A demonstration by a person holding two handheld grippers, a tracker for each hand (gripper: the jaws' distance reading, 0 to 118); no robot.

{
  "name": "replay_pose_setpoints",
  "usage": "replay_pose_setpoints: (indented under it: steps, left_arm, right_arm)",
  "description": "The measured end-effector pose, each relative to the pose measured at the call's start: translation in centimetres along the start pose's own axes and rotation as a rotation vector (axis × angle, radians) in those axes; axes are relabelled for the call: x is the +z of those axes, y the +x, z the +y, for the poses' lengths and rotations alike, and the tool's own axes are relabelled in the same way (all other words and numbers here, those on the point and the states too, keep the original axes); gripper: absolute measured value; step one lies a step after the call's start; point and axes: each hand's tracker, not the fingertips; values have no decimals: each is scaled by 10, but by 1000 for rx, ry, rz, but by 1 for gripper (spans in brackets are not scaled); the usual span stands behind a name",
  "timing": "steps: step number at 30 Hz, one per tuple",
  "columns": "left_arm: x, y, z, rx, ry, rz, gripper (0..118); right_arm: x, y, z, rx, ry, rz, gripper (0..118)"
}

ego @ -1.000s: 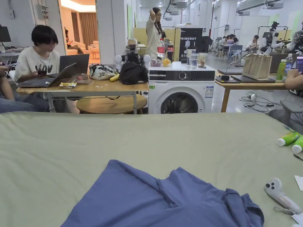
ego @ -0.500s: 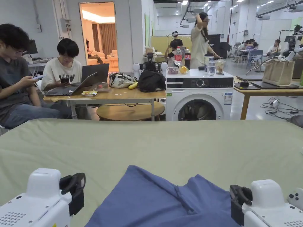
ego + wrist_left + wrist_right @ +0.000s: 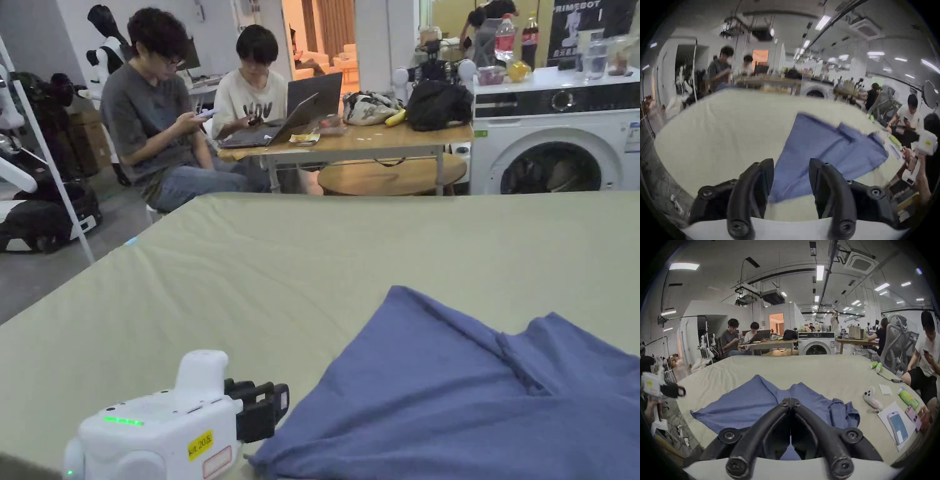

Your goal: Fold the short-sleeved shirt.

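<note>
A blue short-sleeved shirt lies spread and creased on the pale green table cover. My left gripper sits at the shirt's near left corner. In the left gripper view its jaws stand open, with the shirt corner lying just beyond the gap and nothing between them. My right gripper is shut, tips together, above the middle of the shirt; no cloth looks pinched. From there the left gripper shows at far left.
A white controller, green bottles, a paper sheet with phones and a person's hand lie along the table's right side. People sit at a wooden desk behind, beside a washing machine.
The head camera has swung left and down. The left gripper now sits lower left by the shirt's corner. The shirt itself has not shifted.
</note>
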Motion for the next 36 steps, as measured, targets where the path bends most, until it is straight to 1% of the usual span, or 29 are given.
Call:
replay_pose_setpoints:
  steps: [2,5,8,9,10,11,12,13,15,16,18,19,20,21,22,23,24,26,28,29,30,31,32,33,34,35,36]
  left_arm:
    - [-20,-13,-16,39,-74,4,45]
    - [-49,-27,-29,133,-177,-22,45]
    - [-67,-31,-32,120,-240,28,45]
    - [-71,-31,-33,121,-239,8,45]
    - [-72,-29,-33,122,-236,12,41]
    - [-70,-25,-30,122,-233,18,32]
    - [-73,-22,-29,111,-246,4,15]
    - [-79,-18,-29,98,-276,-22,3]
    - [-86,-5,-32,11,-293,40,2]
    - [-87,-2,-32,-18,-295,46,1]
    - [-87,-1,-31,-20,-301,47,1]
    - [-86,-4,-31,-22,-308,43,1]
    - [-86,-5,-29,-17,-311,39,1]
    - [-87,-5,-29,-11,-317,36,1]
    - [-88,-6,-29,-9,-324,33,1]
    - [-87,-7,-29,-6,-326,32,1]
    - [-87,-7,-29,-7,-324,35,1]
    - [-87,-8,-31,-7,-319,34,1]
    - [-82,-5,-30,4,-312,34,1]
    - [-82,-5,-30,10,-314,31,1]
    - [-82,-6,-30,17,-317,28,1]
    - [-81,-6,-28,26,-320,25,1]
    - [-81,-7,-28,31,-321,22,1]
    - [-80,-7,-29,33,-322,18,1]
    - [-80,-8,-29,37,-320,16,1]
    - [-80,-10,-29,44,-316,15,1]
    - [-80,-10,-30,50,-314,13,1]
  right_arm:
    - [-1,-1,-5,-12,-17,7,0]
    - [-1,4,-11,-16,-45,5,0]
    - [-1,13,-16,-15,-64,-20,0]
    - [-1,17,-17,-23,-69,-26,0]
    - [-2,20,-17,-31,-75,-32,0]
    - [-3,25,-17,-41,-82,-40,0]
    - [-4,28,-15,-50,-90,-47,0]
    - [-5,32,-14,-57,-92,-51,0]
    - [-12,38,-6,-59,-99,-58,0]
    - [-17,42,0,-49,-106,-71,0]
    - [-33,56,17,-43,-128,-79,0]
    - [-48,65,30,-48,-173,-50,0]
    - [-65,75,43,-51,-204,-21,10]
    - [-83,85,53,-55,-216,7,41]
    - [-105,96,63,-45,-259,51,58]
    - [-129,104,70,-41,-322,85,65]
    - [-155,112,76,-26,-399,113,66]
    - [-204,121,79,44,-560,135,66]
    - [-257,127,73,150,-732,93,66]
    - [-277,129,69,187,-793,69,66]
    - [-293,128,63,203,-850,43,66]
    - [-308,130,58,203,-888,33,66]
    - [-318,130,54,210,-904,42,65]
    - [-328,130,50,228,-926,38,51]
    - [-331,127,42,248,-941,30,42]
    - [-335,125,38,268,-964,46,39]
    - [-333,121,35,274,-950,51,37]
